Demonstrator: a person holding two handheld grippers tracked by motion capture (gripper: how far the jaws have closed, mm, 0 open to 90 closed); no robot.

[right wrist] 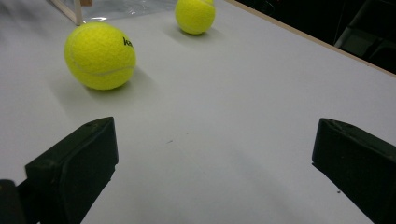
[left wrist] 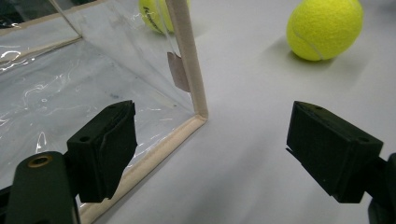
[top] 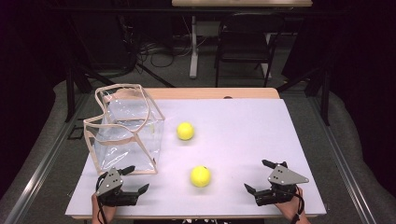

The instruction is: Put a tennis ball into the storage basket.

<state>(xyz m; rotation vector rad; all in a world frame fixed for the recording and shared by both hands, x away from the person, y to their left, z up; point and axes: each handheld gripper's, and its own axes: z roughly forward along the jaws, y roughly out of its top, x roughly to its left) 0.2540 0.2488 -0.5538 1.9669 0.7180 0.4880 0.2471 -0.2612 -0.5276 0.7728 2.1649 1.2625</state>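
A left gripper (top: 135, 179) and a right gripper (top: 258, 175), each held in a person's hand at the near edge of the pale worktop (top: 243, 135), rest with jaws spread wide and nothing between them. The left gripper sits at about 7 o'clock on the worktop, one jaw just beside the lower corner of a clear plastic bag (top: 125, 133) with tan piping that stands open-topped at roughly 9 o'clock; in the left gripper view its beige edge (left wrist: 187, 60) rises between the jaws, and whether the jaw touches the plastic is hard to tell. The right gripper lies at about 5 o'clock, well apart from the bag. Between the two grippers, near 6 o'clock, sits the nearer tennis ball (top: 201, 176), yellow with dark lettering seen in the right gripper view (right wrist: 100, 56). The farther tennis ball (top: 185, 131) lies near the centre of the worktop, just beside the bag's right wall and at about 11 o'clock from the nearer one. Both balls rest on the worktop, untouched by either gripper.
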